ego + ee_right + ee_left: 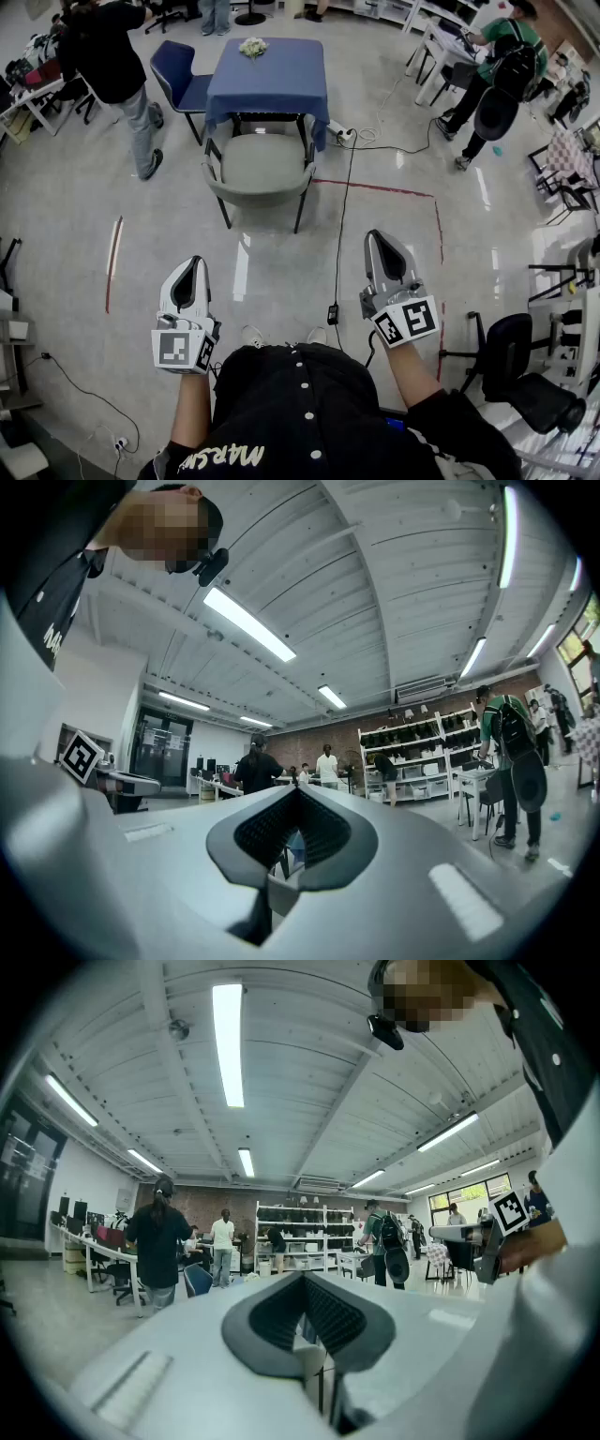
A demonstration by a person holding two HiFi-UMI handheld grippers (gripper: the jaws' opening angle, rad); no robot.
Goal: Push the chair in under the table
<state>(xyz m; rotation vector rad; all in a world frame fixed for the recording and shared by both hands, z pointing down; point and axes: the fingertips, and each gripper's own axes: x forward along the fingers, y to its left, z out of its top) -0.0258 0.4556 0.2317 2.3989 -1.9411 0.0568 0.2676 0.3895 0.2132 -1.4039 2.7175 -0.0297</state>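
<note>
With the left gripper (192, 265) and right gripper (379, 242) both clenched empty and well short of it, the grey chair (259, 159) sits at the near edge of the blue table (267, 70), looking stiff and fairly light, best pushed at its curved backrest (255, 195).

This was a large lab-workshop hall: white storage shelves (302, 1234) against a brick wall (202, 1196), ceiling strip lights (228, 1044), a cable (344, 216) across polished floor (75, 234).

2 grippers (194, 272) (380, 246), 1 grey chair (260, 169), 1 blue chair (178, 70), 1 tbl (272, 80).
</note>
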